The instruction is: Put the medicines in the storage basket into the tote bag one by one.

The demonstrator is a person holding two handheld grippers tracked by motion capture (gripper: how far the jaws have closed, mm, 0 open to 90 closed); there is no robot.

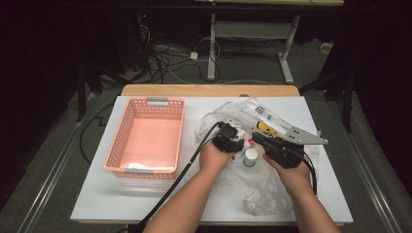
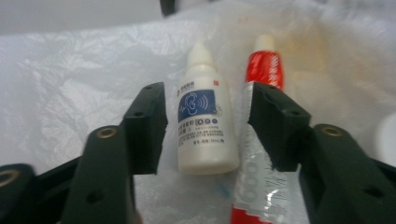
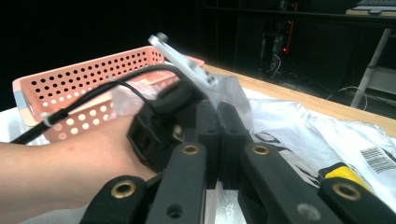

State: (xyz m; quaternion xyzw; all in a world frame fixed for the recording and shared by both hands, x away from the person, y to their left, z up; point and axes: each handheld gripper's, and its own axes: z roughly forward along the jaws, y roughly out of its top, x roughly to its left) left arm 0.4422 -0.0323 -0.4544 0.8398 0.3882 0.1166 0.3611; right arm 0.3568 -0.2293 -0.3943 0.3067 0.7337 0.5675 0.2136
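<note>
A white dropper bottle [image 2: 203, 126] with a blue label lies on crinkled clear plastic [image 2: 70, 84] between the jaws of my left gripper [image 2: 208, 100]. The jaws stand apart with a gap on each side of the bottle, so the gripper is open. A red-and-clear tube [image 2: 264, 65] lies beside the bottle, partly under the right-hand jaw. In the high view the left gripper [image 1: 236, 141] and the right gripper [image 1: 260, 138] face each other over the plastic bag [image 1: 262, 194]. My right gripper [image 3: 219, 109] is shut, with a flap of clear plastic film [image 3: 233, 91] rising from its pressed tips.
A pink perforated basket [image 1: 145, 104] stands on the left of the white table, a pale item on its floor. A small white-capped jar [image 1: 250, 156] sits between the two hands. A bagged yellow item [image 1: 265, 127] with a barcode label lies behind the grippers.
</note>
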